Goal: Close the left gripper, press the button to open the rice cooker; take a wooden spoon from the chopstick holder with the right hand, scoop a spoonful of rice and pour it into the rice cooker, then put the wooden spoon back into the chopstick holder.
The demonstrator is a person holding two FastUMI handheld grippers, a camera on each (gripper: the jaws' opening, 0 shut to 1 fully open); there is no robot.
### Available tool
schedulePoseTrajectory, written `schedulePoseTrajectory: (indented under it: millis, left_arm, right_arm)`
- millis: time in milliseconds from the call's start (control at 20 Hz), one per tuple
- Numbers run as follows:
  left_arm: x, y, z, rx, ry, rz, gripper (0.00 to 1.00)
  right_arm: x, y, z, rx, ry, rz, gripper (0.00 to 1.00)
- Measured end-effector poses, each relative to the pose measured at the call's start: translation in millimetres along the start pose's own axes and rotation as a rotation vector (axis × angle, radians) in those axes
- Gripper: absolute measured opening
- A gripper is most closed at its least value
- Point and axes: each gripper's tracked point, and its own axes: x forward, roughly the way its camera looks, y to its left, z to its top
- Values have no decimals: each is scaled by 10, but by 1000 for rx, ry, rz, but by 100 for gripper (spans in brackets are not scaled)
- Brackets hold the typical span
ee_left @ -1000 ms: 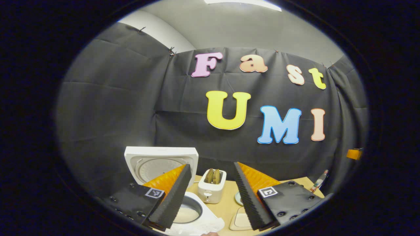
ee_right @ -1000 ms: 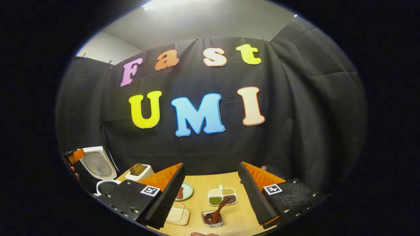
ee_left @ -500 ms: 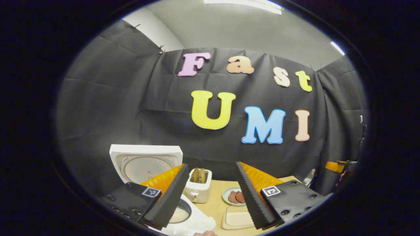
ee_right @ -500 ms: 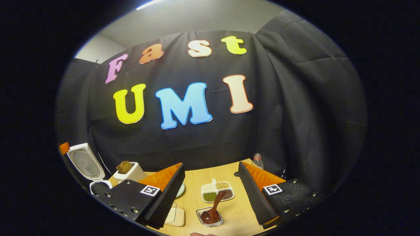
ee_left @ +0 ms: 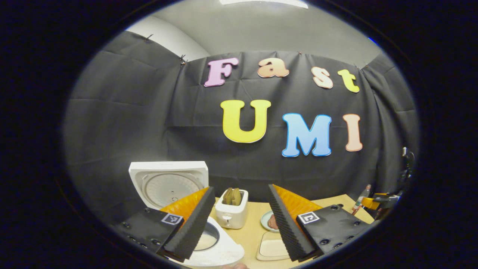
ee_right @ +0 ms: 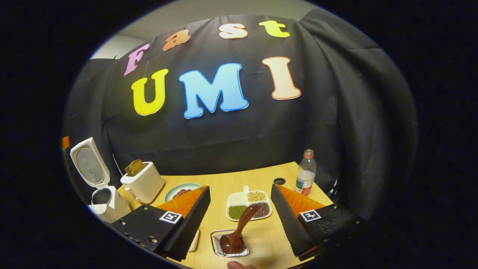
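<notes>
The white rice cooker [ee_left: 224, 254] stands with its lid [ee_left: 168, 183] up, and something pale lies in its pot [ee_left: 207, 239]. My left gripper [ee_left: 239, 224] hangs open above the table, its left finger over the cooker's rim. In the right gripper view the cooker [ee_right: 106, 203] is at the far left. A dark wooden spoon [ee_right: 239, 229] stands bowl-down in a small wire holder [ee_right: 216, 246], handle leaning up to the right. My right gripper [ee_right: 241, 224] is open above it, one finger on either side, touching nothing.
A white toaster [ee_right: 143, 183] with bread stands beside the cooker, then a plate [ee_right: 175, 191] of meat. Behind the holder lies a divided dish [ee_right: 234, 200] of beans. A plastic bottle [ee_right: 305, 177] stands at the back right. A pale board [ee_left: 272, 249] lies near the front.
The right gripper has tipped down and come nearer the spoon holder, so more of the table shows. The left gripper has drifted a little and stays open.
</notes>
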Motion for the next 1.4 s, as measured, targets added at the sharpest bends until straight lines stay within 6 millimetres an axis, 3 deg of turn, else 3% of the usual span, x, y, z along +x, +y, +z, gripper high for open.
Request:
schedulePoseTrajectory:
  millis: [300, 650, 750, 850, 950, 1000, 1200, 1300, 1350, 1400]
  left_arm:
    - [-113, -74, 65, 36, -19, 52, 97]
    - [-195, -19, -324, 2, 55, 108, 96]
    - [-221, -38, -332, -9, 56, 113, 99]
    - [-265, -33, -295, 1, 38, 116, 99]
    - [-254, -13, -281, 17, 34, 125, 99]
    - [-246, -18, -287, 18, 38, 128, 99]
    - [-261, -63, -271, 14, 31, 119, 99]
    - [-267, -50, -254, 31, 33, 117, 99]
    - [-266, -44, -271, 40, 36, 116, 99]
    - [-258, -47, -283, 48, 39, 114, 99]
  right_arm:
    - [372, -227, -508, 45, 107, 2, 99]
    - [688, -97, -888, 75, 233, 113, 99]
    - [724, -34, -891, 62, 240, 133, 91]
    - [750, -24, -850, 62, 226, 159, 76]
    - [784, -35, -913, 89, 249, 156, 40]
    - [784, -33, -950, 99, 270, 159, 29]
    - [697, 4, -1041, 132, 319, 198, 32]
    - [680, 45, -950, 174, 294, 203, 14]
    - [718, 32, -900, 169, 283, 190, 14]
    - [636, 43, -882, 163, 259, 194, 6]
